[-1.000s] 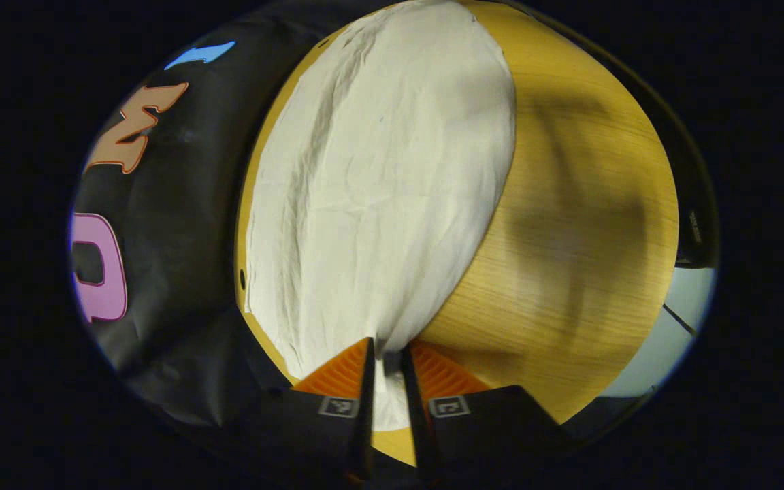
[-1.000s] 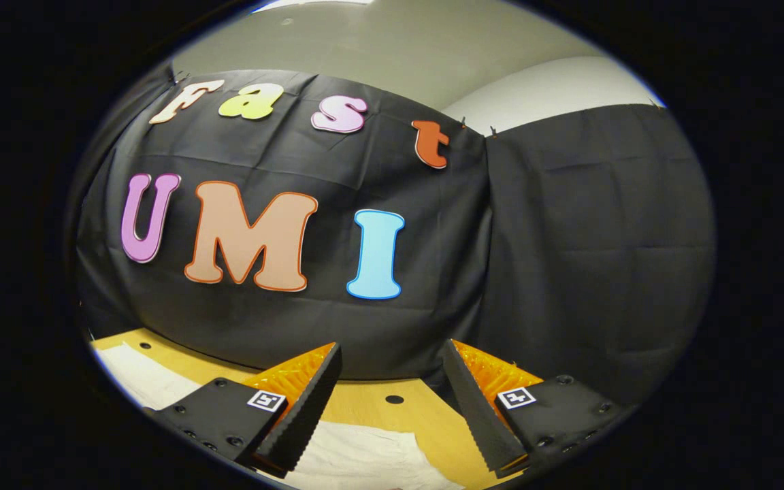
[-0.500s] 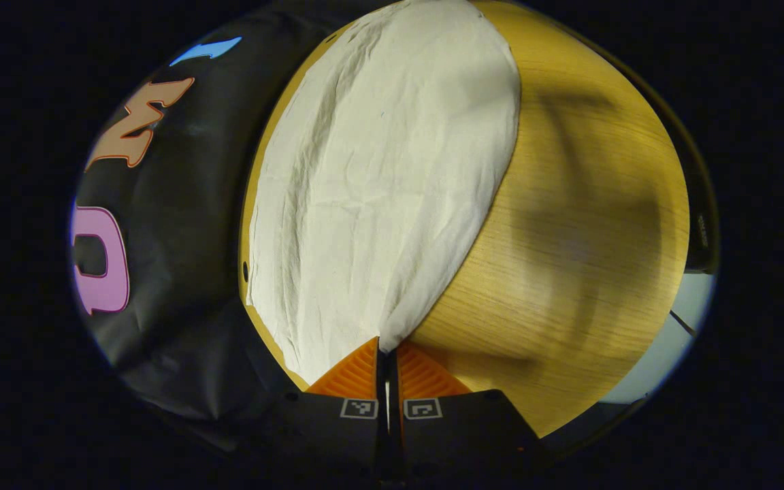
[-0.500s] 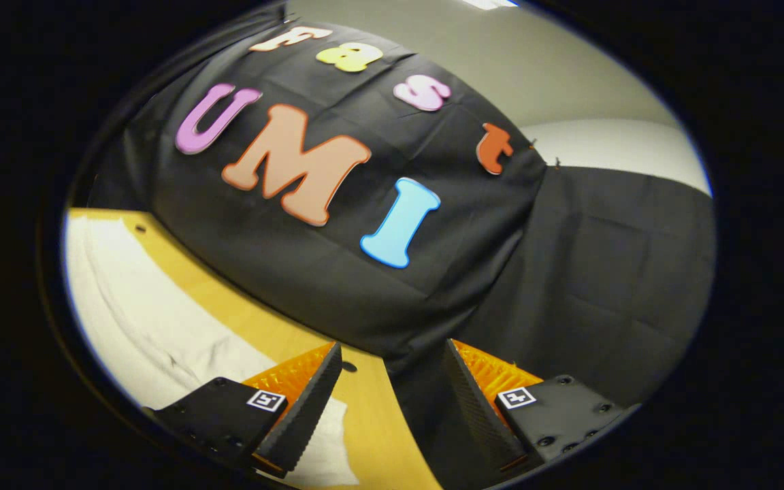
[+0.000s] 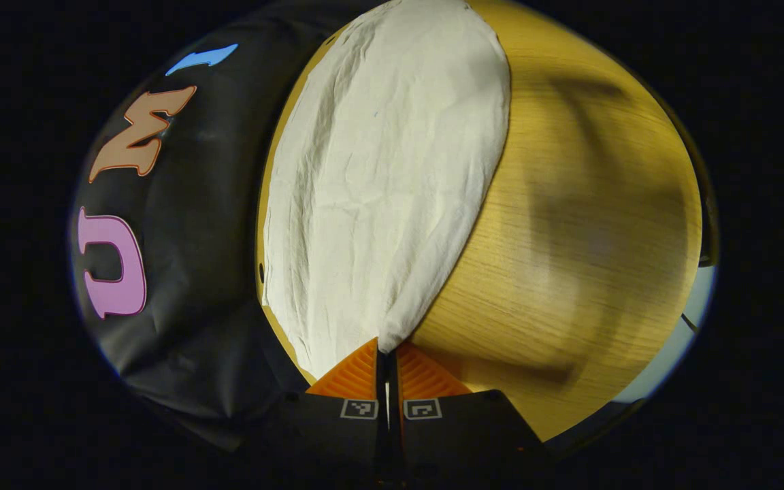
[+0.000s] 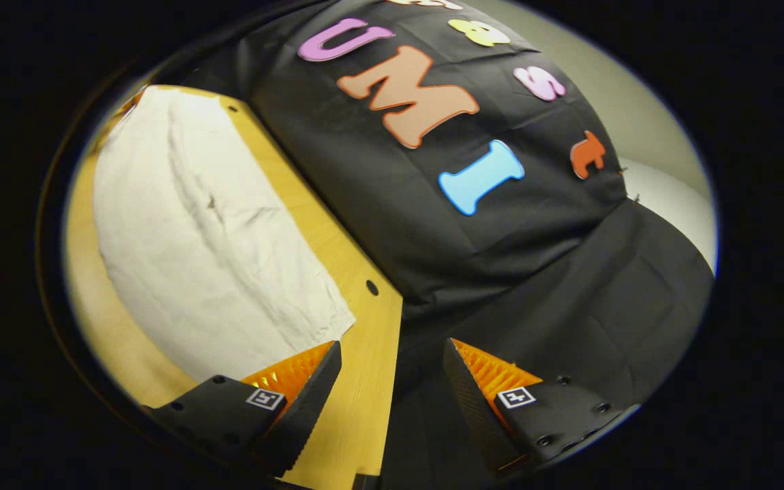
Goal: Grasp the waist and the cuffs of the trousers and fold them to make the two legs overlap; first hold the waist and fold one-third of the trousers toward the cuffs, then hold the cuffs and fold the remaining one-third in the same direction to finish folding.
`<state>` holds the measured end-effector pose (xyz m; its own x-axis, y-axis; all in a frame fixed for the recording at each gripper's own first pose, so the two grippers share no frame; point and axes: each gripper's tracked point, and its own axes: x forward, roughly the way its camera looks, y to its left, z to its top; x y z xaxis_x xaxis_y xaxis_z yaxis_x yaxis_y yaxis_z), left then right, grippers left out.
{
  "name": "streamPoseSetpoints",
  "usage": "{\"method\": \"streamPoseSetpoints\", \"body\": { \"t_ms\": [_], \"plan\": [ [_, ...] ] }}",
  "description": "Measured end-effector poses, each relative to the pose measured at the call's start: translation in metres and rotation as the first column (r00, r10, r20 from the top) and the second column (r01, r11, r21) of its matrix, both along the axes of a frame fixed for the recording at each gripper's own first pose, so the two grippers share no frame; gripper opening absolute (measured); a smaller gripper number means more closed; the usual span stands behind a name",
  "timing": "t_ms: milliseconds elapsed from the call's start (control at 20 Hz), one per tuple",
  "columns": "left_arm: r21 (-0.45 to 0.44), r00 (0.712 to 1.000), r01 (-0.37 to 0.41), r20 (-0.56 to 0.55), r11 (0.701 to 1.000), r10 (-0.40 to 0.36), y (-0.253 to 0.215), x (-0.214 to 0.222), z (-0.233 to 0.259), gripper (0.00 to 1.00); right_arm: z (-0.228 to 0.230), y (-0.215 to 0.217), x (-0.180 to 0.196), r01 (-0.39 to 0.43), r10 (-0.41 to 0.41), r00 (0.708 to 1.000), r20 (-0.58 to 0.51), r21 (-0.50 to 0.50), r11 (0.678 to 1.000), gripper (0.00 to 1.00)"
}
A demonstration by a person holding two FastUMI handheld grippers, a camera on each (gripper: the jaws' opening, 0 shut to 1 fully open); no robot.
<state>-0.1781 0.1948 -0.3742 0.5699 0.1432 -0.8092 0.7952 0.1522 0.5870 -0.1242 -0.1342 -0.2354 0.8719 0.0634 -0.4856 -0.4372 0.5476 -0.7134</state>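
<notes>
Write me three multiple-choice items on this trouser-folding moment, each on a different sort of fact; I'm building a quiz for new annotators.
1. Where do the trousers lie?
A. on the wooden table
B. on the floor
C. over a chair

2. What colour are the trousers?
A. dark blue
B. off-white
C. red

3. How do the two grippers stand?
A. both open
B. left open, right closed on cloth
C. left closed on the trousers' edge, right open

Answers:
1 A, the cloth is spread flat on the wooden table.
2 B, the fabric looks pale cream in both views.
3 C, the left gripper has its fingers pressed together on the fabric's near corner, while the right gripper has its fingers wide apart with nothing between them.
</notes>
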Motion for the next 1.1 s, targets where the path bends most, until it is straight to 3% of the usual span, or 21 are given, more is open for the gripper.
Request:
{"method": "streamPoseSetpoints", "body": {
  "t_ms": [200, 400, 550, 850, 1050, 1100],
  "plan": [
    [0.0, 1.0, -0.006, 0.005, 1.0, 0.006, 0.0, -0.002, 0.001, 0.0, -0.037, 0.009, -0.034, -0.171, 0.159, 0.98, -0.123, -0.096, 0.981, 0.97],
    [0.013, 1.0, -0.002, 0.025, 1.0, 0.002, 0.0, -0.002, 0.0, 0.0, -0.08, 0.022, -0.062, -0.291, 0.25, 0.931, -0.267, -0.127, 0.948, 1.0],
    [0.02, 0.999, -0.011, 0.039, 1.0, 0.01, 0.0, -0.002, 0.0, 0.0, -0.107, 0.029, -0.081, -0.369, 0.302, 0.887, -0.349, -0.142, 0.919, 0.96],
    [0.028, 0.999, -0.015, 0.04, 0.999, 0.014, 0.0, -0.001, 0.0, 0.0, -0.126, 0.039, -0.089, -0.426, 0.339, 0.852, -0.4, -0.15, 0.892, 1.0],
    [0.033, 0.999, -0.018, 0.045, 0.999, 0.017, 0.0, -0.001, 0.0, 0.0, -0.139, 0.046, -0.077, -0.452, 0.359, 0.85, -0.385, -0.185, 0.873, 0.87],
    [0.035, 0.999, -0.02, 0.046, 0.999, 0.018, 0.0, -0.002, 0.0, 0.0, -0.143, 0.048, -0.072, -0.453, 0.359, 0.854, -0.378, -0.197, 0.87, 0.8]
  ]
}}
